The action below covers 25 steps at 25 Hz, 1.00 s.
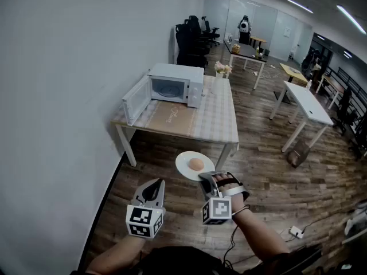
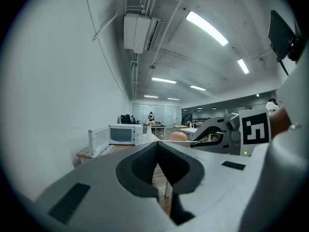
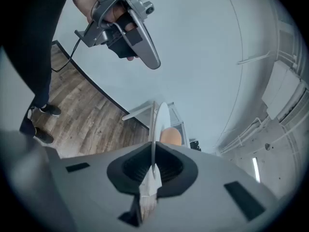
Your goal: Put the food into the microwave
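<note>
The right gripper (image 1: pixel 207 178) was clamped on the near rim of a white plate (image 1: pixel 184 167), its jaws pinched tight on the thin edge. In the right gripper view the plate showed edge-on and hid most of what lay behind it. A round, pale-brown piece of food (image 1: pixel 196 164) sat on the plate; what kind it was could not be told. Plate and food hung in the air over the wooden floor (image 1: pixel 258 171), well short of the table (image 1: pixel 215 122). The microwave (image 1: pixel 175 83) stood on the table's far left part, near the wall (image 1: pixel 69 96), with its door (image 1: pixel 135 101) swung open. Its inside was too small to make out. The left gripper (image 1: pixel 155 185) was held beside the right, jaws together with nothing between them. The person's forearms (image 1: pixel 258 234) were cut off at the lower edge of the head view.
</note>
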{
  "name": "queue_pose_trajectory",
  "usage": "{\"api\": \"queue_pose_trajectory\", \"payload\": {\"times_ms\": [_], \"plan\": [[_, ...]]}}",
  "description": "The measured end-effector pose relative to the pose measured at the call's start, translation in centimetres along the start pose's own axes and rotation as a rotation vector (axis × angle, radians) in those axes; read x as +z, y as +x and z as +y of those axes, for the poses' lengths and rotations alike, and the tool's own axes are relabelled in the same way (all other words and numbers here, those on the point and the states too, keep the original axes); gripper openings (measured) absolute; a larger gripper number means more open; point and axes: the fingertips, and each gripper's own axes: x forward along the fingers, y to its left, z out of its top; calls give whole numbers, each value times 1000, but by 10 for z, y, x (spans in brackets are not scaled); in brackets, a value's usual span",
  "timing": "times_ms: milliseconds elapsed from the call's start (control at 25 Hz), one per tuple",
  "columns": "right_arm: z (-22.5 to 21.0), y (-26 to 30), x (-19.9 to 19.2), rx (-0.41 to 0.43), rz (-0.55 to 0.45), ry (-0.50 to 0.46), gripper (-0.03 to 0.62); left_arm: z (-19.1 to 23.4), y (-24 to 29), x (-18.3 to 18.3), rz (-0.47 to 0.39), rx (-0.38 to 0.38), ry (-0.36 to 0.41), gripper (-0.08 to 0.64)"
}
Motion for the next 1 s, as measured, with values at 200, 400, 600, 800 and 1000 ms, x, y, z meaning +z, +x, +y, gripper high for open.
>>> {"api": "queue_pose_trajectory", "payload": {"times_ms": [200,400,600,800,1000], "plan": [[-5,2,-3,4,9,-5,25,-6,2,3,-4,-25,-4,8],[-7,5,-1,-2,11,2,25,-2,3,4,-5,-22,-6,8],[-7,4,8,0,-12,35,25,5,-2,1,3,-12,-18,8],[-6,11,17,-3,-10,33,25,15,-4,-1,-3,-13,-24,8],[-3,10,32,8,-4,46,25,28,-18,-1,-7,-13,-29,8]]}}
